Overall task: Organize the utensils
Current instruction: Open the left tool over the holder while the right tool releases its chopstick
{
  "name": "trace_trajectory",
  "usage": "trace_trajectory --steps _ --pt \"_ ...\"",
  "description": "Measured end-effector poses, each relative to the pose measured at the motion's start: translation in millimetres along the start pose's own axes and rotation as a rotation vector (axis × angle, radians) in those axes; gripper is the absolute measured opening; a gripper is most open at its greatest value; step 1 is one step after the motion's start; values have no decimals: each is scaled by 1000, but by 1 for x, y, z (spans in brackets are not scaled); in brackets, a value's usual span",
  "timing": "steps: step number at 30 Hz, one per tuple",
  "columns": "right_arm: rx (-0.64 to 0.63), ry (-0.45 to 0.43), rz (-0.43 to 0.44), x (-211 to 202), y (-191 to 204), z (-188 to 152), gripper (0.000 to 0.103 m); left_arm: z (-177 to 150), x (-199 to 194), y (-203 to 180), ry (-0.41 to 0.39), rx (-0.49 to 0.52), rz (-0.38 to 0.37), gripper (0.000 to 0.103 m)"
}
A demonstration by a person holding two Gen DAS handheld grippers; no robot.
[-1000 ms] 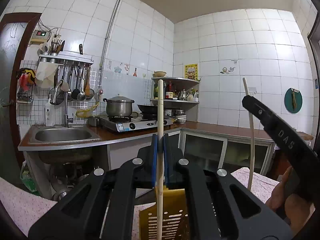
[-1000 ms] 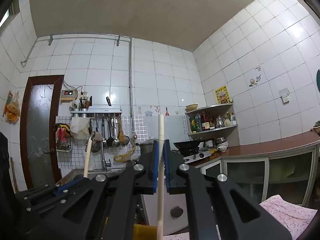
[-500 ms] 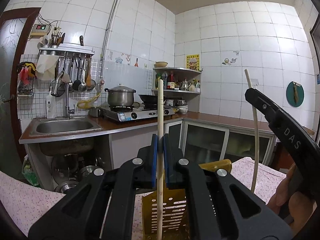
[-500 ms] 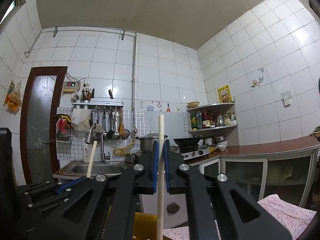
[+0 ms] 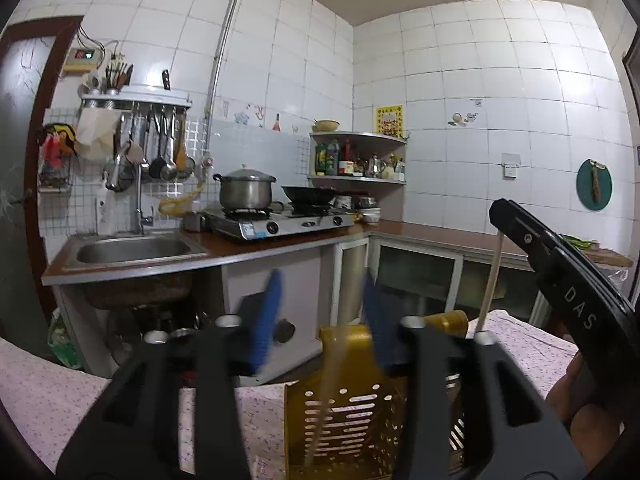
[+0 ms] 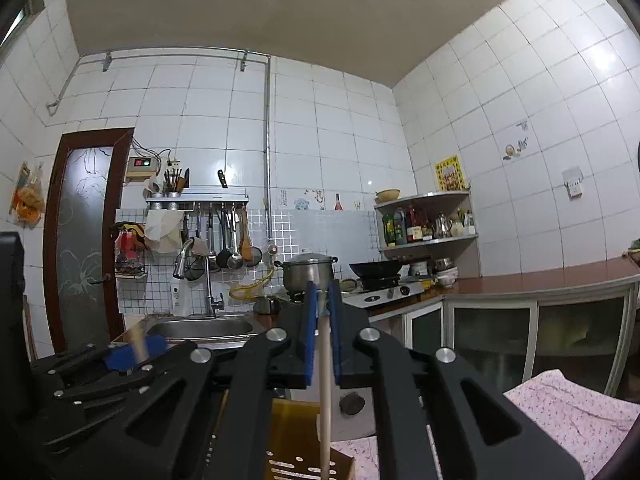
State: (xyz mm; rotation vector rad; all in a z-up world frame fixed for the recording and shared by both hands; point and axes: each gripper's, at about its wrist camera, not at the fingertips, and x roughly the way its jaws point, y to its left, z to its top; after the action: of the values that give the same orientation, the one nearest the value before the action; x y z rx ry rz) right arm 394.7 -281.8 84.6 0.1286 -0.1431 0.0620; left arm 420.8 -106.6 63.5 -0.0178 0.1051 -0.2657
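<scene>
Left wrist view, left to right. A sink (image 5: 134, 249) is set in the counter at far left, with a utensil rack (image 5: 136, 100) on the wall above it. A pot (image 5: 245, 191) and a wok (image 5: 309, 194) stand on the stove (image 5: 280, 222) further right.

The left gripper (image 5: 320, 320) is seen with its blue pads (image 5: 267, 316) spread apart; its jaws have just been opening. A pale chopstick (image 5: 338, 344), blurred, stands between the pads and touches neither as far as can be told. Its lower end reaches down into the yellow slotted holder (image 5: 340, 420), which sits on the patterned cloth (image 5: 36, 396) directly below the gripper.

To the right, the second chopstick (image 5: 491, 286) is seen upright, beside the black body of the other gripper.

Right wrist view, left to right. The left gripper body is seen at lower left, blurred. The right gripper (image 6: 322, 322) is pressed together on the second chopstick, which is pinched upright between the blue pads, its top end about level with the pad tips. The stick runs down toward the yellow holder, visible below the jaws. Whether its lower end is inside the holder cannot be told.
</scene>
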Motion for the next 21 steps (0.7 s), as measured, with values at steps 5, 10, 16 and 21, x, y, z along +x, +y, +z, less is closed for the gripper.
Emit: trace_trajectory --steps 5,10,16,21 --pt "42 53 -28 -1 -10 5 29 6 0 1 38 -18 2 58" --pt "45 87 -73 -23 -19 14 50 15 -25 7 55 -5 29 75" --pt "34 167 -129 -61 -22 22 61 18 -68 25 102 -26 51 94" --pt "14 250 -146 -104 -14 20 70 5 -110 36 190 -15 98 95"
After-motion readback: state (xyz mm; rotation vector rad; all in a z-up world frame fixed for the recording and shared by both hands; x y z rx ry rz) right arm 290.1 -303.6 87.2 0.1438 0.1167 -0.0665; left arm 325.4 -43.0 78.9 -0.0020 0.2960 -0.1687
